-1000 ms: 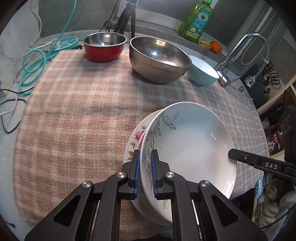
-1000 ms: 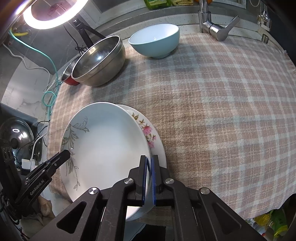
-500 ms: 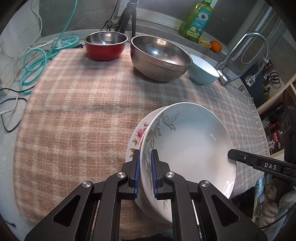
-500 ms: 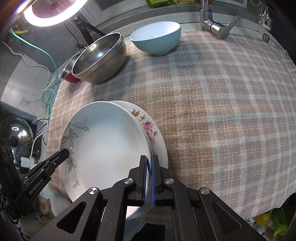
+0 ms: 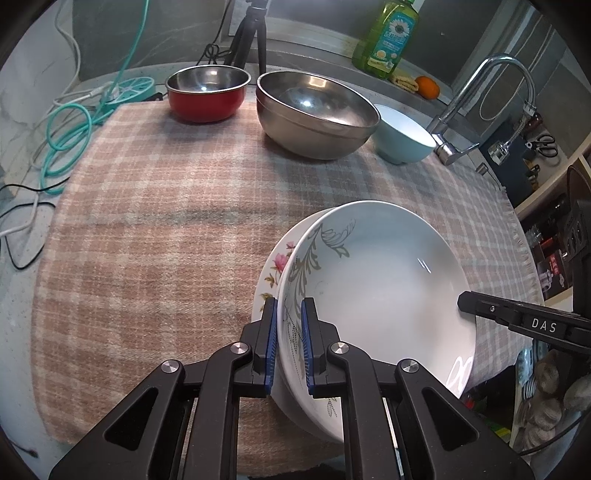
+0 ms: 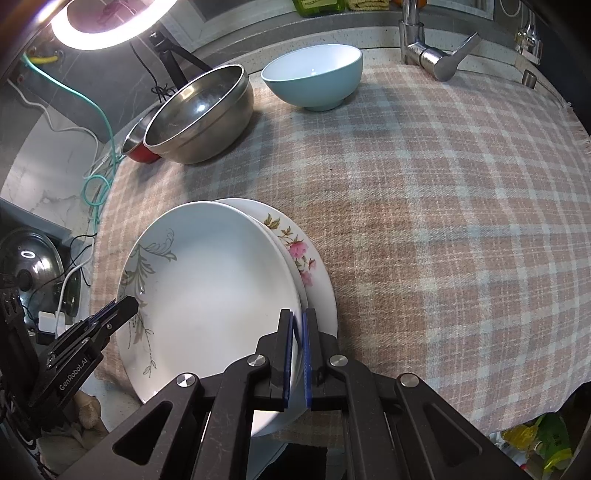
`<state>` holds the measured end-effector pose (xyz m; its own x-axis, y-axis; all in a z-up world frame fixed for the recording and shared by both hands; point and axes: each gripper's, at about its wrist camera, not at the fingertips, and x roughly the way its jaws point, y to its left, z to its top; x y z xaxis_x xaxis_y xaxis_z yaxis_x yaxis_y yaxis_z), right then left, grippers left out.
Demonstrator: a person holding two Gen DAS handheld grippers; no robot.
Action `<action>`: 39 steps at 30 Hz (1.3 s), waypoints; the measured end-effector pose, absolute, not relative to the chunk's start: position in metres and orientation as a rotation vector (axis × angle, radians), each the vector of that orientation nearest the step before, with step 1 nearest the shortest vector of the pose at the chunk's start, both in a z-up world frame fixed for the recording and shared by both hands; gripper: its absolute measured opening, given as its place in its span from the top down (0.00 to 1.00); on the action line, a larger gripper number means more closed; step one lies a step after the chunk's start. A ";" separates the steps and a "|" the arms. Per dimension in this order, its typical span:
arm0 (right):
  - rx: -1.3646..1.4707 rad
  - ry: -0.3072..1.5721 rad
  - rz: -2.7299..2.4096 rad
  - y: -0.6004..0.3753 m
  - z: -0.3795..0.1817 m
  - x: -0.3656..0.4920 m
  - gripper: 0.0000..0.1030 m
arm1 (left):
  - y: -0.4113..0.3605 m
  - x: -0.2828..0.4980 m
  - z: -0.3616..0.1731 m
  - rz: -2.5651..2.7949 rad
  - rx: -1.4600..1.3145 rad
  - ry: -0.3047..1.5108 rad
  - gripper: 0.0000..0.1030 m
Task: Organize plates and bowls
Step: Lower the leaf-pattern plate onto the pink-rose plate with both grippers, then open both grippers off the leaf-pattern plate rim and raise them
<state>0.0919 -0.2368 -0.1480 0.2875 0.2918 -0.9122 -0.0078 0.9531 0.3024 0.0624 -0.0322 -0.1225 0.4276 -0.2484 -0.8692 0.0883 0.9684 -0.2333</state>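
Observation:
A white deep plate with a grey leaf pattern sits over a flowered plate near the cloth's front edge. My left gripper is shut on the leaf plate's left rim. My right gripper is shut on its right rim; its finger also shows in the left wrist view. A red bowl, a large steel bowl and a light blue bowl stand at the back.
A plaid cloth covers the counter. A faucet stands at the back right, a green soap bottle and an orange behind. Cables lie at the left. A ring light glows.
Both grippers with the leaf plate have shifted slightly; the plate sits a little lower and more squarely over the flowered plate. Both grips are unchanged.

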 end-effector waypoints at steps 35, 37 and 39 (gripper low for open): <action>0.233 1.259 0.187 -0.235 -0.148 0.088 0.95 | -0.037 0.061 -0.123 -0.222 -0.097 1.099 0.91; 0.233 1.259 0.188 -0.235 -0.148 0.088 0.95 | -0.036 0.061 -0.123 -0.223 -0.100 1.100 0.91; 0.233 1.259 0.190 -0.235 -0.148 0.087 0.95 | -0.036 0.061 -0.123 -0.226 -0.103 1.102 0.91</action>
